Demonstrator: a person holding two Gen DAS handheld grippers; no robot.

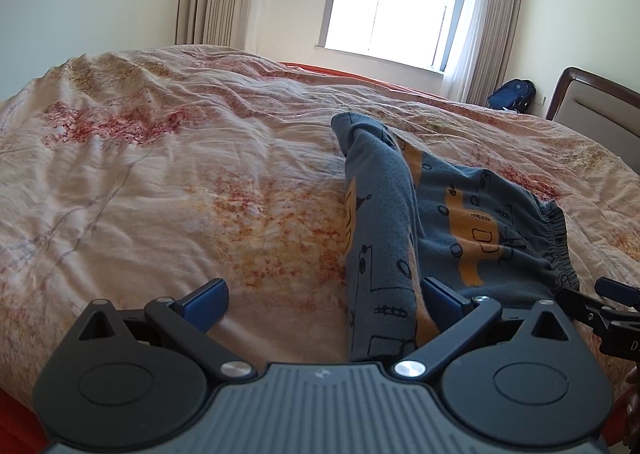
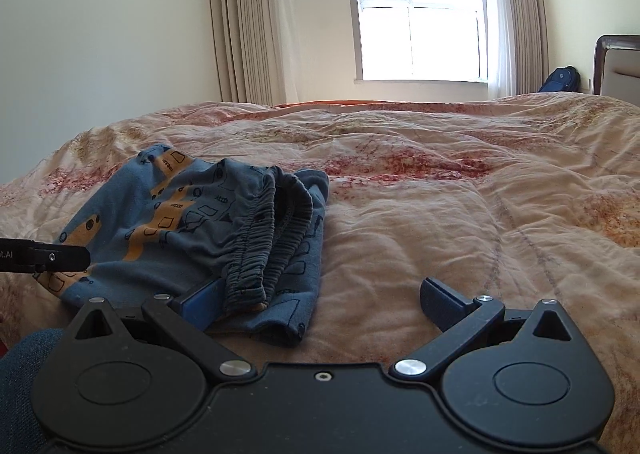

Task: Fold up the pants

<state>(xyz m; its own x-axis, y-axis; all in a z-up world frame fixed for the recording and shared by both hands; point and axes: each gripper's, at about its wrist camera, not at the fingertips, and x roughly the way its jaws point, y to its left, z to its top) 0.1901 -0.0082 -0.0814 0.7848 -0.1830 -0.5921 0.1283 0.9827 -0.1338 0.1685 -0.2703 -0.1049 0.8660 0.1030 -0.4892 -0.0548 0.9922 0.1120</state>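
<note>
Both of my grippers stand spread wide and grasp nothing. My left gripper (image 1: 324, 304) has one pants leg running between its blue pads, the cloth lying loose over the right pad (image 1: 442, 300). My right gripper (image 2: 320, 304) has its left pad (image 2: 202, 304) just beside the gathered elastic waistband (image 2: 272, 230). Outward from there, the blue children's pants (image 2: 168, 221), printed with orange vehicles, lie crumpled on the floral duvet (image 2: 460, 205). Beyond the pants, a bright window (image 2: 420, 17) hangs between curtains, and a blue backpack (image 2: 560, 79) sits by the headboard (image 2: 616, 61).
</note>
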